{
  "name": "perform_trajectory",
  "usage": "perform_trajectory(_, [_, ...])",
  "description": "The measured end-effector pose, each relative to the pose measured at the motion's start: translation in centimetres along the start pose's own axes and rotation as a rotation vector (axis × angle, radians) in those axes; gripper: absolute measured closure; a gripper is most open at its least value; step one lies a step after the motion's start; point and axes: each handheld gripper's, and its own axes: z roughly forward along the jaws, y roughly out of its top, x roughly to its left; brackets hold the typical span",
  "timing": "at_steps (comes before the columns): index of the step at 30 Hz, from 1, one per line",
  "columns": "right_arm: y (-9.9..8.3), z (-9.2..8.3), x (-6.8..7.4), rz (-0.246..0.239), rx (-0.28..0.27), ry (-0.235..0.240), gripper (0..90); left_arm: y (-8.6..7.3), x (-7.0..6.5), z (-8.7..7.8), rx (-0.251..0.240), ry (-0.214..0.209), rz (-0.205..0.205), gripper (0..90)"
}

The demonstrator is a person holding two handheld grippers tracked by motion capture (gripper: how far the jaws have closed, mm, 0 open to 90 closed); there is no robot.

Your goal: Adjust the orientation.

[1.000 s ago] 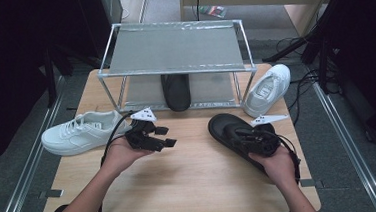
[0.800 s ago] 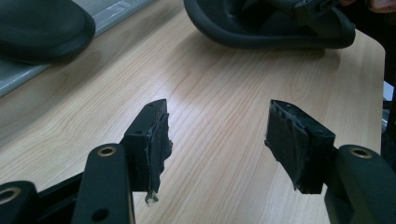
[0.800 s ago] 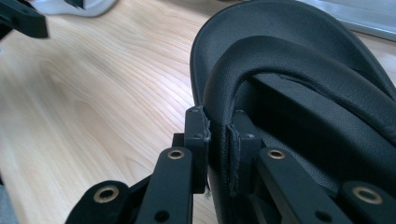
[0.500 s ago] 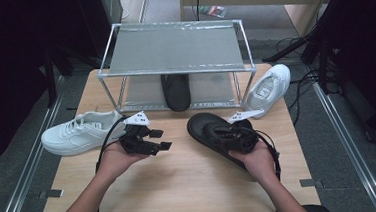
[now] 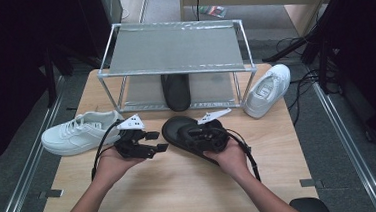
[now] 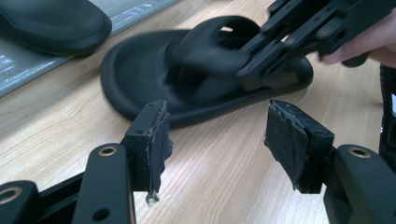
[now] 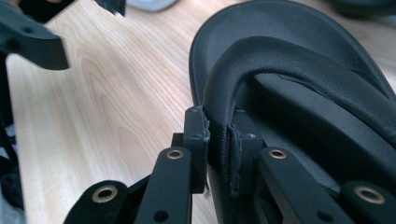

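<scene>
Gripping the strap of a black slide sandal (image 5: 188,136), the right gripper (image 5: 205,135) has its two pads pressed on either side of the band, as the right gripper view shows, with the sole (image 7: 289,42) stretching away beyond the jaws. The sandal sits near the middle of the wooden table (image 5: 181,186), just in front of the metal rack (image 5: 174,52) that stands along the far edge. The left gripper (image 5: 151,142) hovers just beside the sandal's toe end, its jaws standing well apart with nothing between them; in the left gripper view bare wood shows in the gap. A second black sandal (image 5: 176,89) lies on the rack's lower shelf. One white sneaker (image 5: 78,136) rests near the table's left edge, and another white sneaker (image 5: 267,90) lies toward the far right corner, just beside the rack's leg
</scene>
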Motion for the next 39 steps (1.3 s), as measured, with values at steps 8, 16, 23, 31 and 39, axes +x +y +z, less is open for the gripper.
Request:
perform_trajectory(8, [-0.1, 1.9, -0.5, 0.002, 0.028, 0.001, 80.5, -0.4, 0.1, 0.3, 0.020, -0.001, -0.009, 40.4])
perform_trajectory(16, [0.1, 0.7, -0.2, -0.057, 0.002, -0.010, 65.9, -0.4, 0.1, 0.8, 0.023, -0.005, -0.015, 40.3])
perform_trajectory(23, [0.2, -2.2, -0.3, -0.083, -0.074, 0.004, 65.1, -0.1, 0.2, 1.5, 0.050, -0.038, -0.012, 47.0])
perform_trajectory(31, [-0.9, -3.9, -1.2, -0.044, -0.065, -0.053, 84.2, 0.3, 0.4, 3.3, 0.067, -0.051, -0.034, 66.9])
perform_trajectory(39, [-1.7, -2.9, -1.8, -0.009, -0.004, -0.067, 90.0, 0.9, 0.0, 5.3, 0.102, -0.102, -0.031, 90.0])
